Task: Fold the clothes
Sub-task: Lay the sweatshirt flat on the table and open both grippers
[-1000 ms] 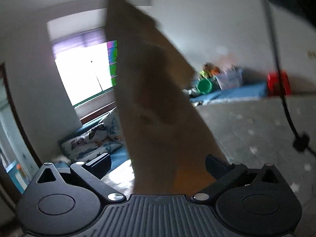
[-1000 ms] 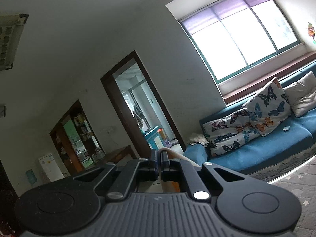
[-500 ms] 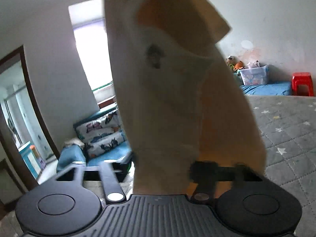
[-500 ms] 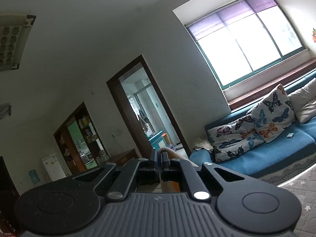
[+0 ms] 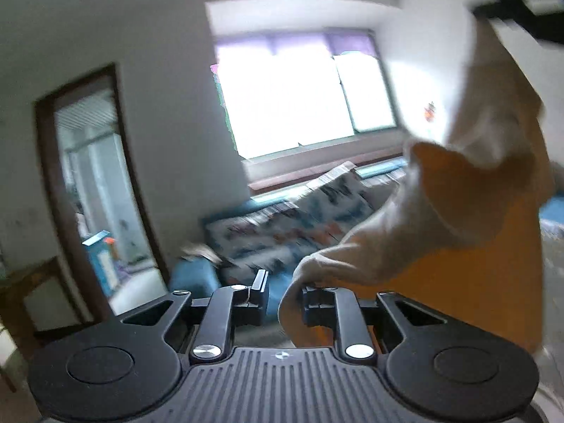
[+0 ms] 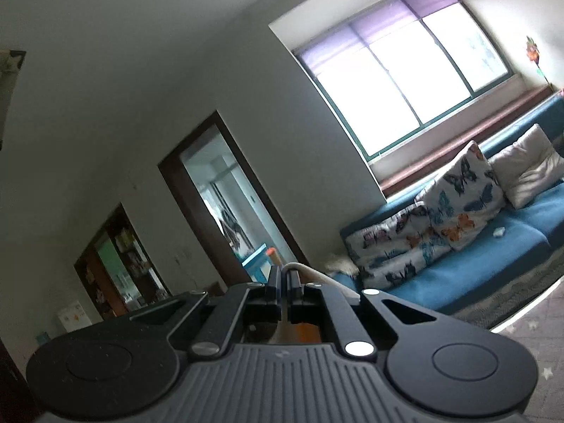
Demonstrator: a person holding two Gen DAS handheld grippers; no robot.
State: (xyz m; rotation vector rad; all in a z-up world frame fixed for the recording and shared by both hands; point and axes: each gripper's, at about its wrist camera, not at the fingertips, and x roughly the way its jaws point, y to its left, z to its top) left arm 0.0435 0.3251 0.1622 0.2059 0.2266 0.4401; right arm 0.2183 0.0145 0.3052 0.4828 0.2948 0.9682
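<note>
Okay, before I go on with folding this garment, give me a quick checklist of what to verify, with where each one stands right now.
1. Right gripper shut on the garment: ok, cloth is pinched between its fingers.
2. Left gripper gripping the garment: not ok yet, its jaws are closing with a fabric edge between them and a gap remaining.
3. Garment hanging free between both grippers: cannot tell, its lower part is out of view.
4. Garment spread flat, not bunched: not ok, it is rumpled near the left gripper.
5. Left view sharp enough to judge: not ok, it is blurred.
</note>
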